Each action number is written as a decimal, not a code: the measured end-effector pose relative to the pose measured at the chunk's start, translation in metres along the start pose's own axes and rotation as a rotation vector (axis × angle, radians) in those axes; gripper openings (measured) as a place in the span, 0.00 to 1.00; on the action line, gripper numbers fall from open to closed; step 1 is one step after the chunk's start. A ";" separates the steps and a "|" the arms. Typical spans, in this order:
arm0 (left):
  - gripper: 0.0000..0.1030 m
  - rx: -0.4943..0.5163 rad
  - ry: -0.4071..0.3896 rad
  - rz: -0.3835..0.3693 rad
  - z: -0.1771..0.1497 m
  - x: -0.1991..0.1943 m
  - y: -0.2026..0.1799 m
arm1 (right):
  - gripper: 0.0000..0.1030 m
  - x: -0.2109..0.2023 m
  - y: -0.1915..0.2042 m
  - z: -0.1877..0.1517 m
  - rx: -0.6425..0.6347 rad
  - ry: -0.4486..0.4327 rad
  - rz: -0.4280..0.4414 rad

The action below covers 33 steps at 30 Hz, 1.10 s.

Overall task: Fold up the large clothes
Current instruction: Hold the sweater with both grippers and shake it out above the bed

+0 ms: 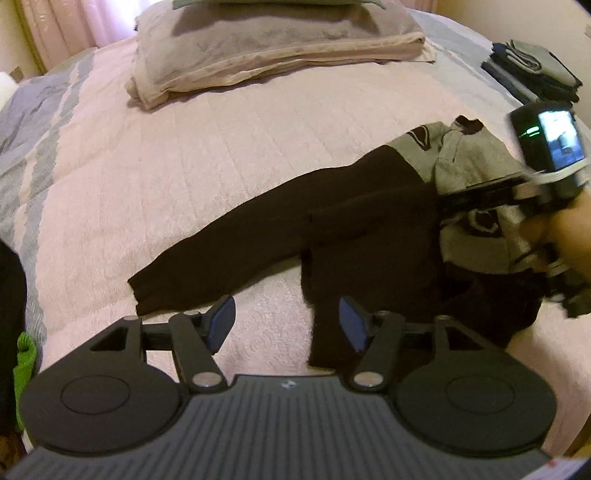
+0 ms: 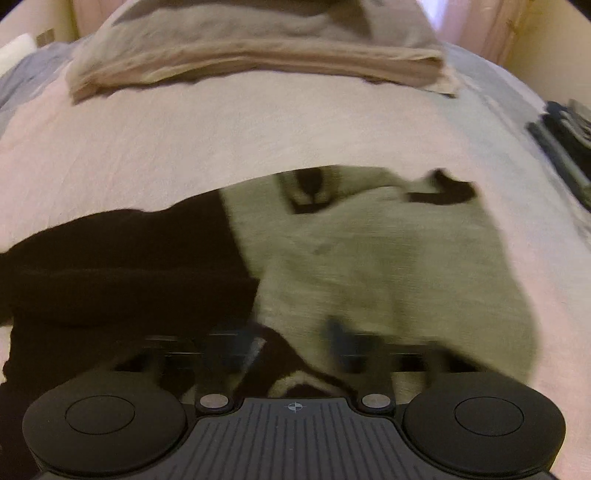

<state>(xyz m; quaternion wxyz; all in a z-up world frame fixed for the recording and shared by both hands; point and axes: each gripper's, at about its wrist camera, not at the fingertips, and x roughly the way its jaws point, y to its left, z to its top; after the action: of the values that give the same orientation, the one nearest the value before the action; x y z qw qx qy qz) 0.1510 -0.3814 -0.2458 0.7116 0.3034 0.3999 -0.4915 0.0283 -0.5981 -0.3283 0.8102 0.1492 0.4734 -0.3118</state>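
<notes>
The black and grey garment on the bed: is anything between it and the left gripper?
Nothing visible. The left gripper hangs with open jaws just above the pink bedspread, and the black and grey garment lies right in front of it, uncovered.

a bed (image 1: 184, 155) under a pink quilted cover, pale pink curtains (image 1: 74, 22) beyond, cream walls (image 1: 517, 22)

Black-and-grey sweater (image 1: 369, 221) lies crumpled on the pink bedspread (image 1: 184, 166), one black sleeve (image 1: 221, 258) stretched out flat

Pink bed (image 1: 155, 155) w/ black-grey top (image 1: 332, 221), folded blankets (image 1: 266, 55), clothes pile (image 1: 535, 74).
</notes>
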 end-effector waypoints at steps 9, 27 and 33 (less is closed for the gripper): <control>0.64 0.222 -0.099 -0.136 0.085 0.012 -0.058 | 0.05 -0.125 -0.172 -0.030 0.138 -0.062 -0.088; 0.18 0.526 0.142 -0.304 0.210 0.239 -0.206 | 0.05 -0.103 -0.315 -0.095 0.283 0.004 0.052; 0.02 0.448 0.052 -0.233 0.213 0.191 -0.199 | 0.05 -0.114 -0.316 -0.073 0.245 -0.038 0.114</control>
<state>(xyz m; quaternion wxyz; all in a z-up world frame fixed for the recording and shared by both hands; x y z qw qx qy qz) 0.0585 -0.7106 -0.3139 0.5546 0.4182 0.3315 -0.6385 -0.2659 -0.7579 -0.2504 0.8111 0.2679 0.4071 -0.3236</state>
